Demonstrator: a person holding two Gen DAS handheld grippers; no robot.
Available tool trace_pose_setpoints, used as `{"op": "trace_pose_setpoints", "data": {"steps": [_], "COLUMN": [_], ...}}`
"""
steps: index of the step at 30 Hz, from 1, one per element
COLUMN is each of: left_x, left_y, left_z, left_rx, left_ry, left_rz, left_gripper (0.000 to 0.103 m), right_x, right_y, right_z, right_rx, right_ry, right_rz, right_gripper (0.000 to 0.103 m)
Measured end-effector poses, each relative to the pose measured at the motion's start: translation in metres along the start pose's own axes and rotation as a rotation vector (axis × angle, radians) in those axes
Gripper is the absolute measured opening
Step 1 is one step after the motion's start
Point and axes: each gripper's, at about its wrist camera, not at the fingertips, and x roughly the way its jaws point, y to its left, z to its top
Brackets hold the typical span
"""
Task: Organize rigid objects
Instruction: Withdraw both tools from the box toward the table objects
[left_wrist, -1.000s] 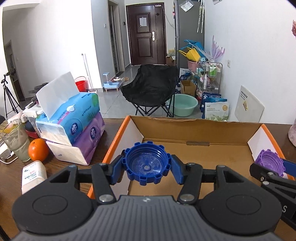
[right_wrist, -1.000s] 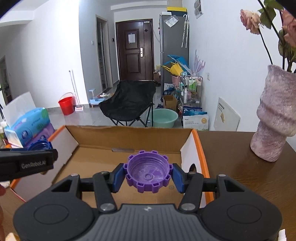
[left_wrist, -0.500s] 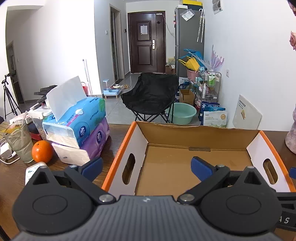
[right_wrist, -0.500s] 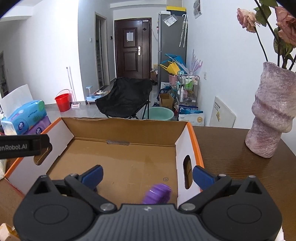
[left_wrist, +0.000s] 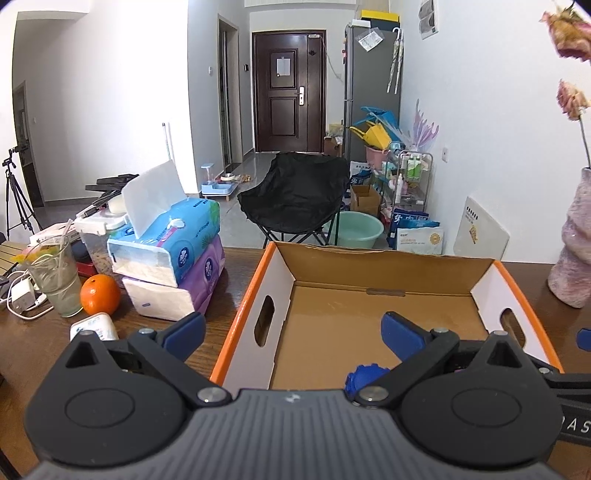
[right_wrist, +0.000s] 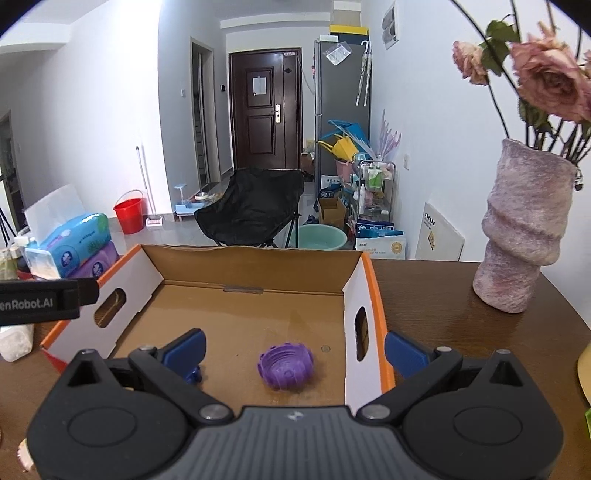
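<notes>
Both jaws are standing wide open, gripping nothing. The purple cap (right_wrist: 285, 365) is lying on the cardboard box (right_wrist: 255, 254) floor between the right gripper (right_wrist: 293, 349) jaws; the blue cap (left_wrist: 364, 374) is lying below the left gripper (left_wrist: 293, 330).

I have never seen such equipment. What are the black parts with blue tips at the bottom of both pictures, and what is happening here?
They are two hand-held grippers; a camera on each looks forward along its blue fingers. One picture is from the left gripper, the other from the right gripper. Both are open and hold nothing. Each hangs over the near edge of a cardboard box on a wooden table. Inside the box lie a purple cap and a blue cap, partly hidden. Beside the box stand tissue packs, an orange and a vase.
</notes>
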Motion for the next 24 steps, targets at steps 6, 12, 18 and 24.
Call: {"op": "trace_pose_setpoints", "data": {"steps": [6, 12, 18, 24], "left_x": [-0.031, -0.065, -0.103, -0.141], "left_y": [0.008, 0.017, 0.025, 0.033], "left_z": [-0.011, -0.023, -0.037, -0.061], "left_rx": [-0.012, -0.008, -0.006, 0.007], "left_ry": [-0.024, -0.047, -0.088, -0.131], "left_rz": [-0.018, -0.045, -0.066, -0.065], "left_gripper": [0.103, 0.103, 0.103, 0.103], "right_x": [-0.027, -0.062, -0.102, -0.141], "right_y": [0.000, 0.002, 0.009, 0.013], "right_z": [-0.009, -0.023, -0.037, -0.059], "right_rx": [-0.001, -0.007, -0.021, -0.023], "right_ry": [0.001, -0.022, -0.055, -0.064], "right_rz": [0.015, 0.033, 0.035, 0.033], "right_gripper": [0.103, 0.103, 0.103, 0.103]}}
